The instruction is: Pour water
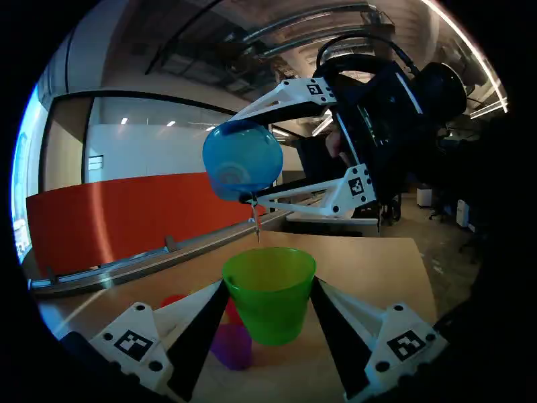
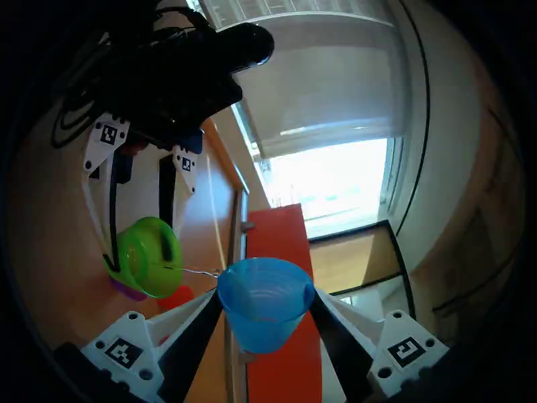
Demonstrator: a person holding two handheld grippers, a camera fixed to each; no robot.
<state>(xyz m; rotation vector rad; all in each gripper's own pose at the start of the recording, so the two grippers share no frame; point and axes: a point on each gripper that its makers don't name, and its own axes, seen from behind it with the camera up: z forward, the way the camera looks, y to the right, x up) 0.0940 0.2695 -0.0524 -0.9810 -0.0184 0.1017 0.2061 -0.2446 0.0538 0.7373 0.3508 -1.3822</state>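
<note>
While the right gripper (image 2: 265,300) is clamping a tipped blue cup (image 1: 241,161), thin water (image 1: 256,225) is trickling into the green cup (image 1: 270,302), which the left gripper (image 1: 269,285) is clamping over the bench (image 1: 376,269).

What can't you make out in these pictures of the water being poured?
Water level in the green cup: left gripper view, its own wall hides it; too small in the right gripper view.
Purple cup: left gripper view, partly behind the green cup.
Red object: left gripper view, mostly behind a gripper finger; unidentifiable.
</note>
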